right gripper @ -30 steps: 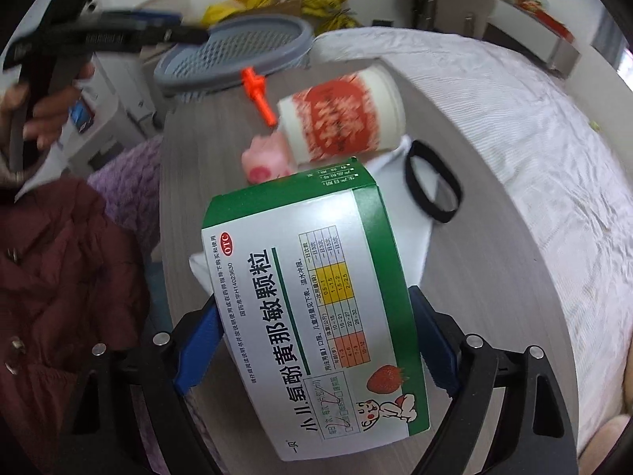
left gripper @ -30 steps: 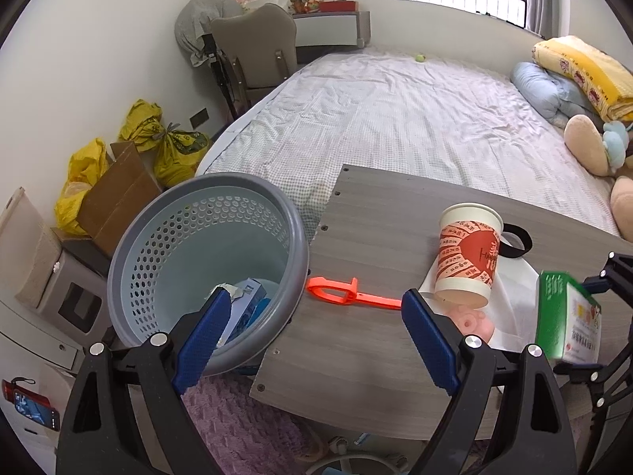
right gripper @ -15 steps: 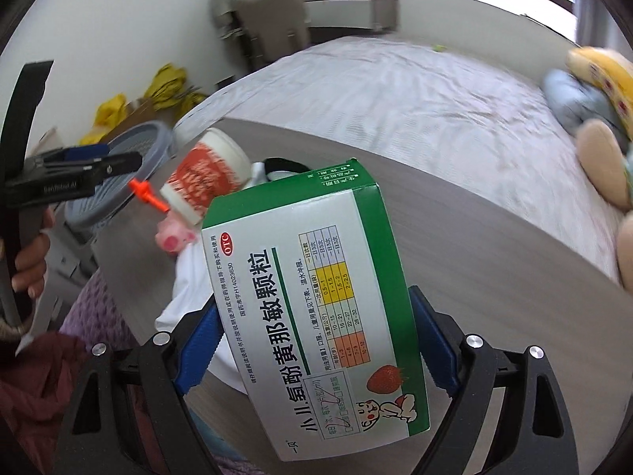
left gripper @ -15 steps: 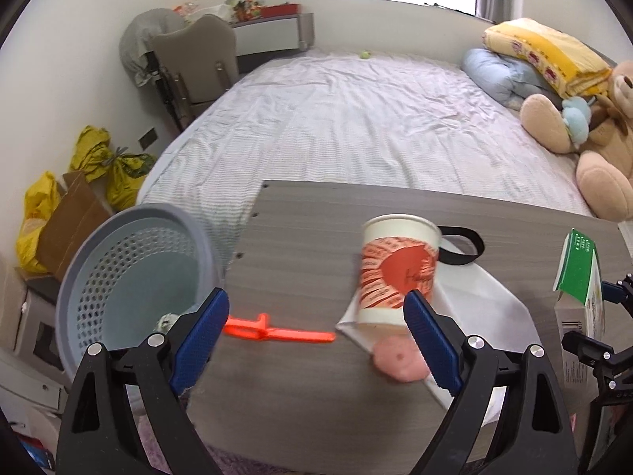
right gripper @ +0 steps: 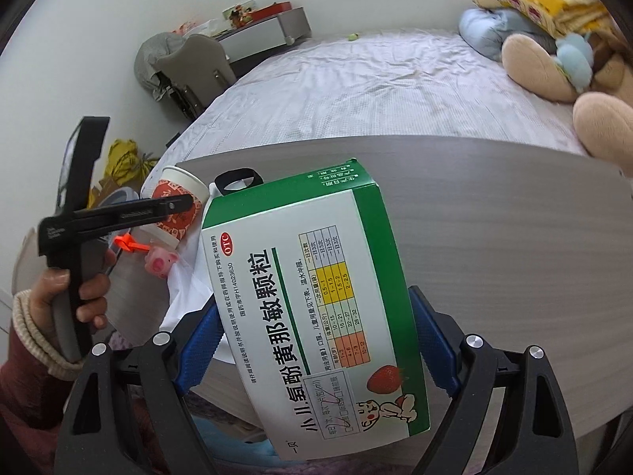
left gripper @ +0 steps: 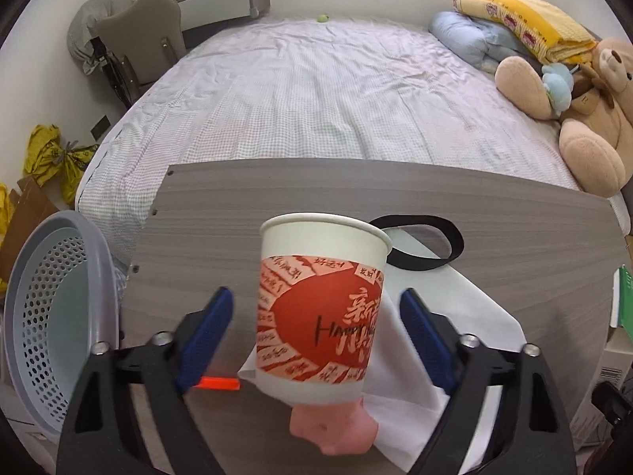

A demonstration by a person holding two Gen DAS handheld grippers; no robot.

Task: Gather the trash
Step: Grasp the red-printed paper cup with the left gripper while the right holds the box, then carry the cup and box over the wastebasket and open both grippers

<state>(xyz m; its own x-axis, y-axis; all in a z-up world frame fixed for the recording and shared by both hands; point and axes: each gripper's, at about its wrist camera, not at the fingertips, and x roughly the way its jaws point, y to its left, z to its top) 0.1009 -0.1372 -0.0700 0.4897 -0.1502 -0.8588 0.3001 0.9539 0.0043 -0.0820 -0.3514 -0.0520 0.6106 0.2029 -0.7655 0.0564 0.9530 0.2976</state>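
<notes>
A red-and-white paper cup (left gripper: 324, 253) stands upright on the grey table (left gripper: 237, 206). My left gripper (left gripper: 315, 316) straddles it. Its jaws are closing, with a gap still showing between each blue pad and the cup. In the right wrist view the same cup (right gripper: 178, 194) sits behind the left gripper (right gripper: 118, 213), which a hand holds. My right gripper (right gripper: 314, 304) is shut on a green-and-white medicine box (right gripper: 308, 277), held above the table's near edge. An orange plastic strip (left gripper: 217, 383) and a pink pig toy (left gripper: 332, 427) lie beside the cup.
A grey perforated basket (left gripper: 47, 316) stands off the table's left end. Under the cup lies a white bag (left gripper: 415, 352) with a black handle (left gripper: 419, 237). Behind the table are the bed (left gripper: 316, 99), a teddy bear (left gripper: 593, 118) and pillows.
My left gripper swung right from the basket, came down around the cup, and its jaws narrowed. My right gripper rolled and shifted along the table, still holding the box.
</notes>
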